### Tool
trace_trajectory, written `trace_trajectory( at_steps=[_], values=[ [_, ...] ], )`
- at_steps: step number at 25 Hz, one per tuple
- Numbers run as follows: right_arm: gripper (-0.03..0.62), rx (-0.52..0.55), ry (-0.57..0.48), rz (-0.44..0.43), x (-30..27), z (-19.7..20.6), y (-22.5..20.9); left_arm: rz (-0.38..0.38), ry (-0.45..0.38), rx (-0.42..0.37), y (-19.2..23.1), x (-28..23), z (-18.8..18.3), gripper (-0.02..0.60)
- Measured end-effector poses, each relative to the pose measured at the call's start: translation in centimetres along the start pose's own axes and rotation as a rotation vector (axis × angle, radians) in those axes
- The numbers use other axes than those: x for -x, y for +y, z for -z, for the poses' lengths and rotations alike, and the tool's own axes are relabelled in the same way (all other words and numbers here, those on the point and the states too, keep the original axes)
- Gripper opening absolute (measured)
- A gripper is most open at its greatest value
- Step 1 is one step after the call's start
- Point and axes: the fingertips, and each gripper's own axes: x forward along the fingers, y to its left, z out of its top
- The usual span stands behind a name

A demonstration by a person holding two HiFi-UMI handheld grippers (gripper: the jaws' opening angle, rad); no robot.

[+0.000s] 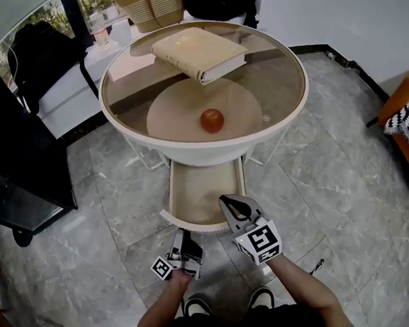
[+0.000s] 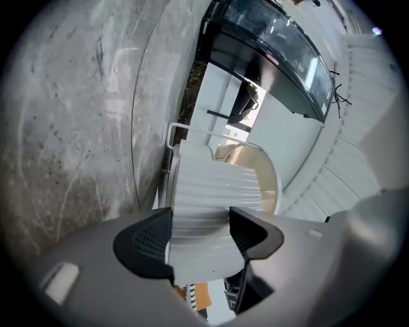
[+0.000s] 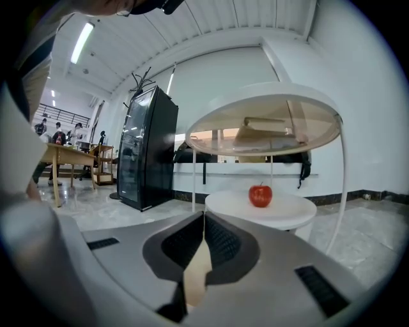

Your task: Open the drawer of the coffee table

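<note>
1. Coffee table (image 1: 211,154). It looks light and stands on thin legs on smooth stone floor. If I pull on after the runners reach their stop, the whole table may slide or tip toward me.

2. Drawer (image 1: 205,191). It stands well out from under the table, empty, with its front toward me. I judge the task nearly complete. Any more travel may bring it off its runners, and its front end would then drop.

3. Book (image 1: 198,53). It lies on the glass top. A sharp jerk may shift it toward the rim.

4. Apple (image 1: 213,120). It sits loose on the lower shelf, directly above the drawer. A jolt may roll it off.

5. Left gripper (image 1: 185,239). My fingers (image 2: 150,239) are partly open and clamped on the ribbed drawer front (image 2: 214,191). The face is curved and fluted, so a skewed pull may let the pads slide off.

6. Right gripper (image 1: 232,205). My fingers are pressed together and hold nothing. They hover just above the drawer's front right corner. If that hand dips, it may strike the rim.
</note>
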Motion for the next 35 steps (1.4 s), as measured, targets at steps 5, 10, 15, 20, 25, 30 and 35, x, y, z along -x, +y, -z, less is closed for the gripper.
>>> trace_trajectory(
  at_steps=[5, 10, 15, 20, 25, 30, 35],
  values=[
    [0.008, 0.006, 0.004, 0.001, 0.3, 0.0, 0.2, -0.012, -0.001, 0.001, -0.2, 0.7, 0.3, 0.281],
    [0.007, 0.014, 0.005, 0.003, 0.6, -0.1, 0.0, -0.033, -0.017, -0.006, -0.3, 0.8, 0.2, 0.281],
    [0.007, 0.012, -0.001, 0.001, 0.5, -0.2, -0.1, -0.072, -0.003, -0.025, -0.5, 1.0, 0.3, 0.285],
    [0.008, 0.019, -0.008, -0.009, 0.4, -0.4, 0.1, -0.077, 0.036, -0.068, -1.7, 1.4, 1.1, 0.284],
    [0.008, 0.029, -0.022, -0.012, 0.4, -0.9, 0.2, -0.106, 0.144, -0.199, -4.6, 1.8, 3.1, 0.279],
    [0.007, 0.040, -0.042, -0.004, 0.7, -1.9, 0.0, -0.185, 0.335, -0.558, -8.4, 2.6, 4.7, 0.163],
    [0.007, 0.028, -0.049, -0.001, 1.0, -2.5, -0.5, -0.232, 0.474, -0.873, -11.9, 0.2, 4.9, 0.008]
  ],
)
